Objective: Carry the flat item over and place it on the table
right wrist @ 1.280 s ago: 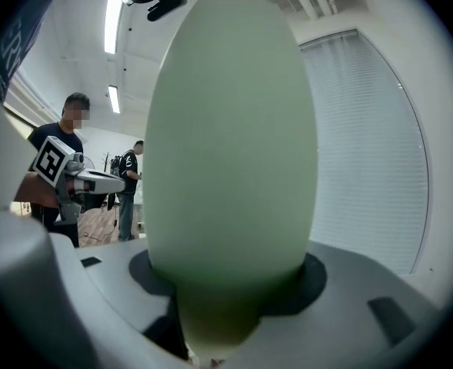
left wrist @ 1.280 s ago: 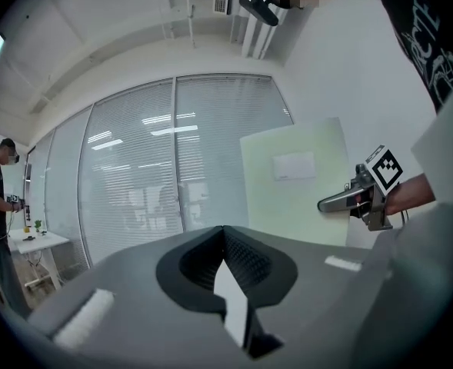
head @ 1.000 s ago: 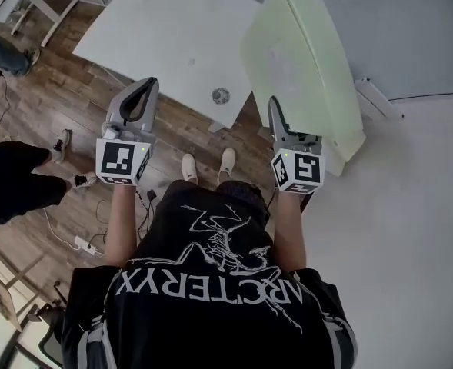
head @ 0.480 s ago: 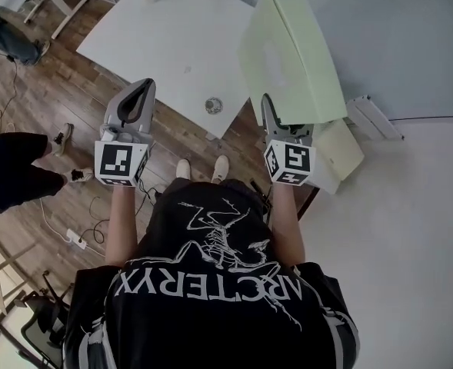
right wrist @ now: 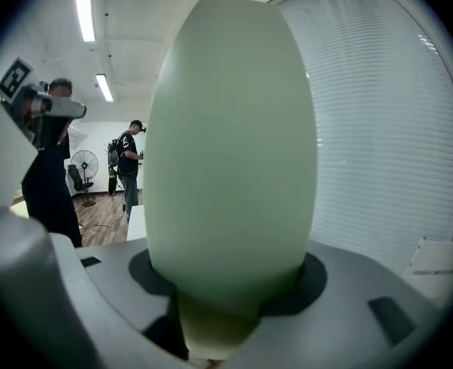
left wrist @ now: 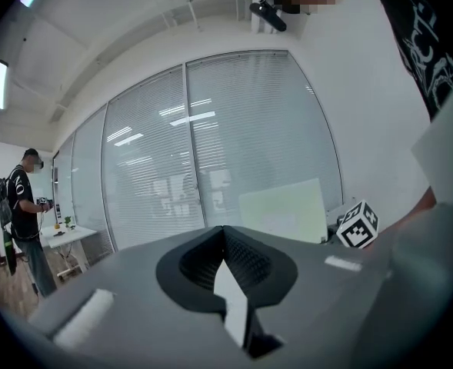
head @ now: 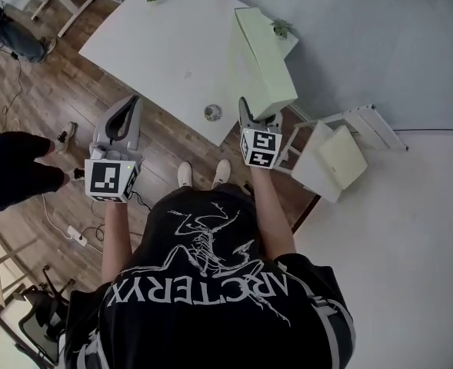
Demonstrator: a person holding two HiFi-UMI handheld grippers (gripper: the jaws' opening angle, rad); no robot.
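Two grippers, one board. At left, the left gripper [head: 126, 108] has its jaws pressed together with nothing between them, and it sits lower and further left in the head view than half a second ago. The white desk [head: 164, 44] lies ahead of both. The right gripper [head: 258, 117] is clamped on the bottom edge of the pale green board [head: 263, 52], which rises upright from its jaws. The board has turned nearly edge-on since earlier and now overlaps the desk's right edge.
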